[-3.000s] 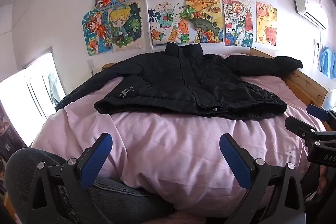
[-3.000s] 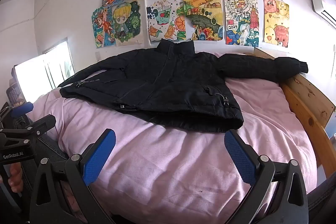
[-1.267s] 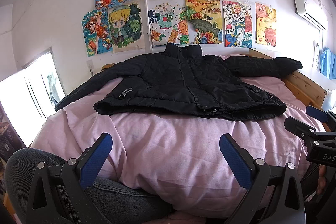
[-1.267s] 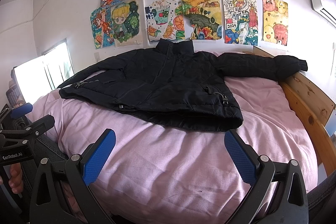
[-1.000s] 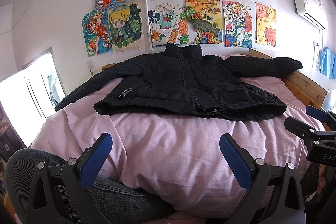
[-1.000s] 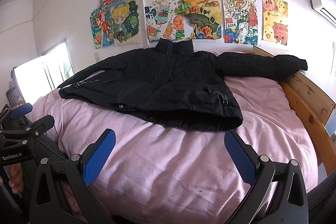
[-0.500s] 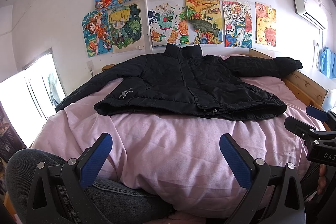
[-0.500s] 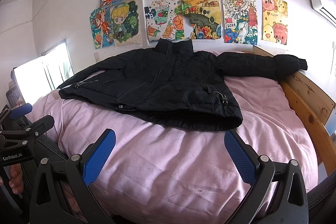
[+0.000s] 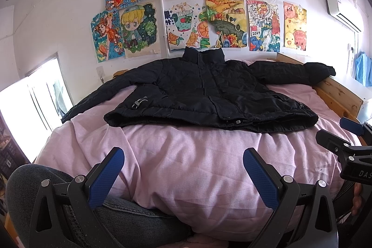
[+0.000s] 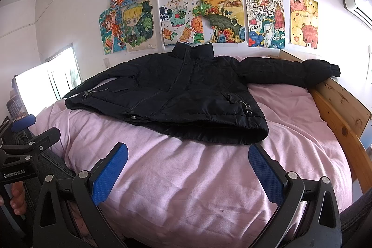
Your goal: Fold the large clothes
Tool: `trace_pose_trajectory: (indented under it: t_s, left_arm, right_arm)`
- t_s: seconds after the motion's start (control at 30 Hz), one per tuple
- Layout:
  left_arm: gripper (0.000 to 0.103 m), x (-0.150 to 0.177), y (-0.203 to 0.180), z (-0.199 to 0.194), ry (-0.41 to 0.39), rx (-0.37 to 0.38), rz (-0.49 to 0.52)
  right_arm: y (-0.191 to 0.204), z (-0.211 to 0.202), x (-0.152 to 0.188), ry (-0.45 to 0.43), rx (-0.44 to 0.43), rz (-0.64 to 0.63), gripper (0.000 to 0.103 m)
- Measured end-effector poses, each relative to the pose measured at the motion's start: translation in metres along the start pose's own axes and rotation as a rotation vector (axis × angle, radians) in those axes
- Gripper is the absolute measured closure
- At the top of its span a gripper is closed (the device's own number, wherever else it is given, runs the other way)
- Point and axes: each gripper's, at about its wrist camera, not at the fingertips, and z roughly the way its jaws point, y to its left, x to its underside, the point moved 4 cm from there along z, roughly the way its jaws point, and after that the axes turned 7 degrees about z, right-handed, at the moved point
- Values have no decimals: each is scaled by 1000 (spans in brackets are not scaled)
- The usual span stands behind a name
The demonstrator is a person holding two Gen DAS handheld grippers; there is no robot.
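Observation:
A black padded jacket [image 9: 204, 94] lies spread flat, front up, on a pink bed cover [image 9: 190, 159], collar toward the wall and both sleeves stretched out sideways. It also shows in the right wrist view [image 10: 176, 94]. My left gripper [image 9: 183, 166] is open and empty, held over the near edge of the bed, short of the jacket's hem. My right gripper [image 10: 188, 162] is open and empty, just short of the hem's right corner. Each gripper shows at the edge of the other's view.
A wooden bed frame [image 10: 341, 113] runs along the right side. The wall behind holds several colourful drawings [image 9: 223, 15]. A bright window [image 9: 30, 104] is at the left, an air conditioner [image 9: 341, 8] at upper right. A knee in jeans [image 9: 46, 180] is at lower left.

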Motion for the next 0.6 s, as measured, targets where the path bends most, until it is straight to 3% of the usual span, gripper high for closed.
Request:
trace_pose_trajectory:
  t_s: [0.2, 0.33, 0.47, 0.6]
  left_arm:
    - [0, -4, -3, 14, 55, -15, 9]
    - [0, -18, -4, 19, 90, 32, 24]
    - [0, -47, -8, 23, 89, 75, 65]
    - [0, -81, -11, 31, 86, 113, 78]
  right_arm:
    - [-8, 10, 2, 37, 31, 15, 1]
    - [-12, 17, 0, 111, 63, 27, 1]
    - [-18, 19, -21, 168, 41, 41, 1]
    - [-25, 9, -54, 132, 51, 1, 1]
